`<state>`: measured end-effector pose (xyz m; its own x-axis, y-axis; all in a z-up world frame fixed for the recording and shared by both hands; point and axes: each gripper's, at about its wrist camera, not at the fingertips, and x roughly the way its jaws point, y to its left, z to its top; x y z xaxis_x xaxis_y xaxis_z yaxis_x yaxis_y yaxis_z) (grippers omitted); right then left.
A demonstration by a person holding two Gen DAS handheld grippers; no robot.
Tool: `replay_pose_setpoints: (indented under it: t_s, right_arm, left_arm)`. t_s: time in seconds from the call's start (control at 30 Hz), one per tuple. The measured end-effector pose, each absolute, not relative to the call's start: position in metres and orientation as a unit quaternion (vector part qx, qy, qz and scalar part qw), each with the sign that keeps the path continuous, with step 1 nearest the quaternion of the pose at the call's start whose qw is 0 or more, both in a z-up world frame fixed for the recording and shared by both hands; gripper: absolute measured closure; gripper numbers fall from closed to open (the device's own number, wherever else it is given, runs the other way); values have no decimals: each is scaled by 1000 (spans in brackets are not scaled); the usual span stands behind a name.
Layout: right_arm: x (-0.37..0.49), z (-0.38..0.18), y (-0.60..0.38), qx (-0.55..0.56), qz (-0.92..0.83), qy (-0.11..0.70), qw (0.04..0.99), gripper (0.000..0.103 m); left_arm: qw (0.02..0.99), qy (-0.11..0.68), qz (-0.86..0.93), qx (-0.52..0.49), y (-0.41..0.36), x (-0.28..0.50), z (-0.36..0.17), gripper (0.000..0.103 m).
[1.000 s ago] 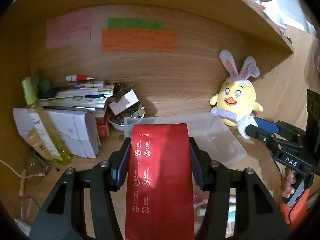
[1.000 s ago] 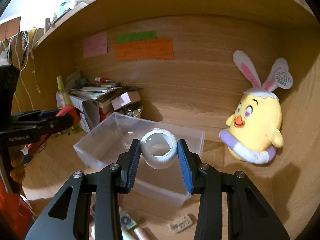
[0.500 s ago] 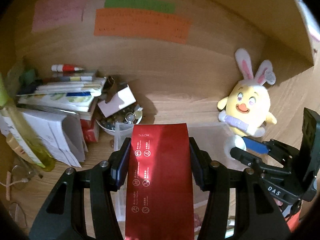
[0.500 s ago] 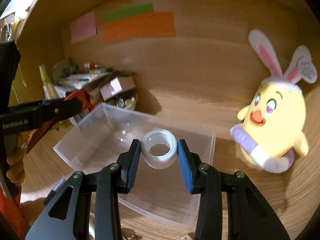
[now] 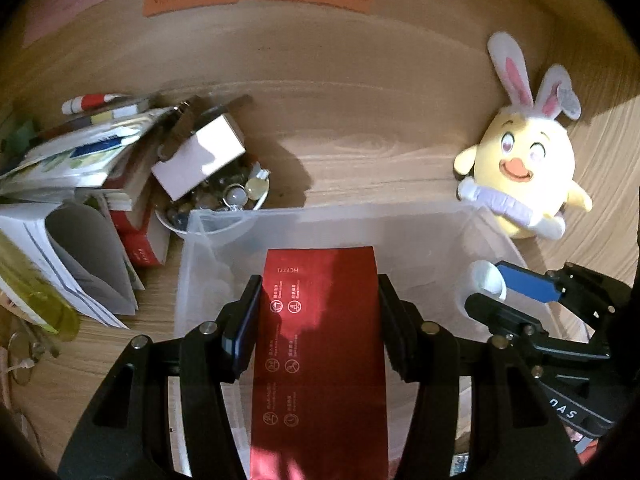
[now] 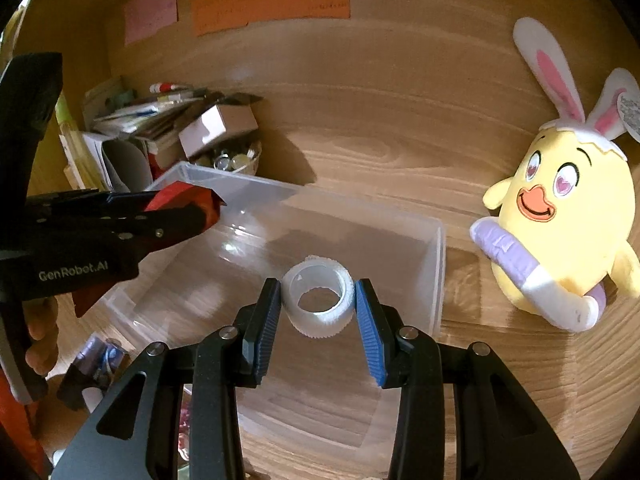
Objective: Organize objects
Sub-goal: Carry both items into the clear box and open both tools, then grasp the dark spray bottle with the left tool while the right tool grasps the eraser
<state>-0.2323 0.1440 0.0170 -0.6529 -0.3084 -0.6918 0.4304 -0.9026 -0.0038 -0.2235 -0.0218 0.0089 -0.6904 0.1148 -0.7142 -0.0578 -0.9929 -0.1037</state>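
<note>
Over a wooden desk (image 6: 400,152), left hand-held gripper (image 5: 318,312) clamps red pouch (image 5: 320,344), right hand-held gripper (image 6: 318,304) white roll (image 6: 318,300).

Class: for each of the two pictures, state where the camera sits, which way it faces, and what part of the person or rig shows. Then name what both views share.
Left wrist: sits on the left tongs, looking forward and down into the clear bin; they grip a red packet, with the right tongs alongside.
Right wrist: sits on the right tongs gripping a white tape roll over the bin; fingers show.
Shared: bin, plush chick, orange note.
</note>
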Motion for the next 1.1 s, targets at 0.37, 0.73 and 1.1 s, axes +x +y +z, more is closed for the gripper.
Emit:
replay_pose_setpoints:
  t_s: [0.37,0.73,1.1]
  right_arm:
    - [-233,2,133,379,-898,106,197,68]
    - [-234,3,135,387,-896,98,195,52]
    - [-193,42,137,323,-918,114,201,23]
  left_arm:
    - [55,-31,909,-412,-19,-227,-1,47]
    - [44,-31,922,-383,-25,-205,23,27]
    - [26,-19,937,-348,-32,-159,57,7]
